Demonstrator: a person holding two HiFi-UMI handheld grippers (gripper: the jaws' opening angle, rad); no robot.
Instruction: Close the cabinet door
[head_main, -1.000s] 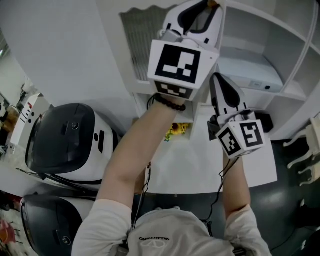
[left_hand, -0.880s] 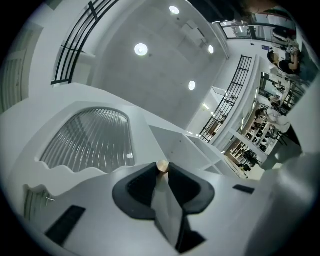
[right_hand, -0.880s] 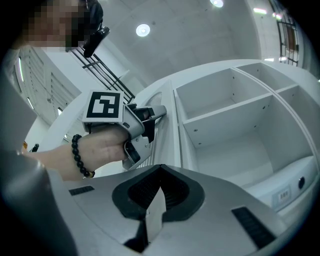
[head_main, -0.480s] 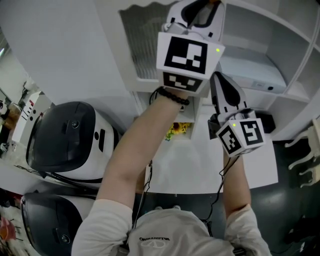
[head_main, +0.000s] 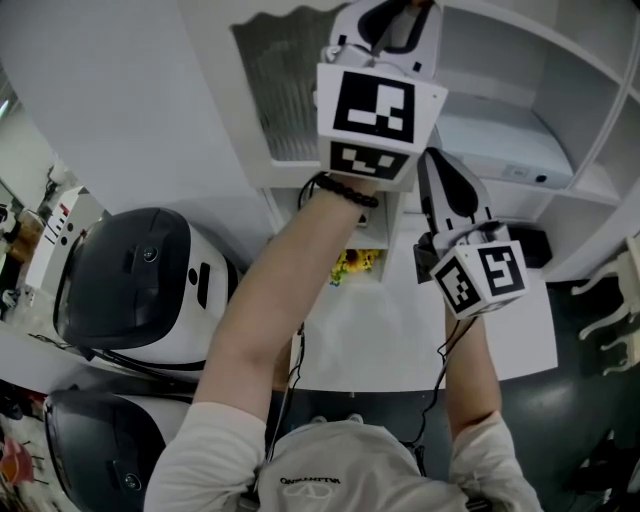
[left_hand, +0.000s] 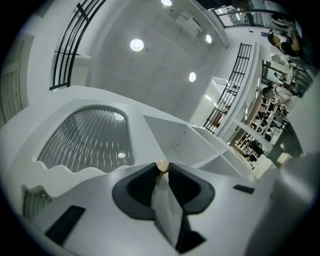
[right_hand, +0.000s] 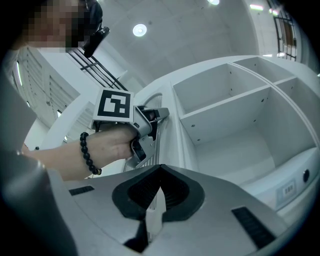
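The white table (head_main: 420, 340) bears a small yellow thing (head_main: 356, 263) (too small to identify) at its back.

A black-and-white domed machine (head_main: 140, 290) stood well below and left of the left gripper (head_main: 392, 20), a second one (head_main: 100, 440) lower still. A small yellow object (head_main: 355, 264) lay on the white table (head_main: 400, 340), left of the right gripper (head_main: 432, 160); a white boxy device (head_main: 500, 150) sat to its right.

The left gripper (head_main: 392, 22), borne on a forearm with a black bead bracelet (head_main: 345, 192), is held up at the white cabinet door with a ribbed glass panel (head_main: 285, 95). The right gripper (head_main: 436, 165) is held lower, just beside it, before the open white shelf compartments (head_main: 520, 120).
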